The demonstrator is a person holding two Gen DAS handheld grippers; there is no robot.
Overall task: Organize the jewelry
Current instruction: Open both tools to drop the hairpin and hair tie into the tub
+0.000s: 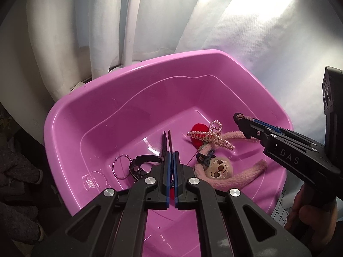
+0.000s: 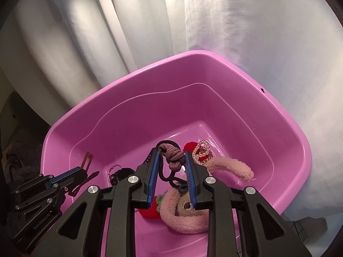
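My left gripper (image 1: 171, 158) is shut on a thin dark hair clip (image 1: 167, 141), which sticks out past its tips over the floor of the pink basin (image 1: 150, 62). The right wrist view shows this gripper (image 2: 82, 170) low at the left with the clip (image 2: 86, 160). My right gripper (image 2: 171, 153) is shut on a knotted mauve hair tie (image 2: 174, 157) with a black elastic loop, above a pink plush monkey (image 2: 184, 218). It enters the left wrist view (image 1: 241, 121) from the right. A pearl claw clip (image 1: 211, 138), a red pompom (image 1: 198, 131) and the monkey (image 1: 219, 169) lie in the basin.
A silver ring (image 1: 121, 167) and a black clasp (image 1: 139, 167) lie on the basin floor at the left. White curtain folds (image 1: 163, 17) hang behind the basin. White cloth (image 2: 268, 42) covers the surface to its right. A hand (image 1: 310, 214) grips the right tool.
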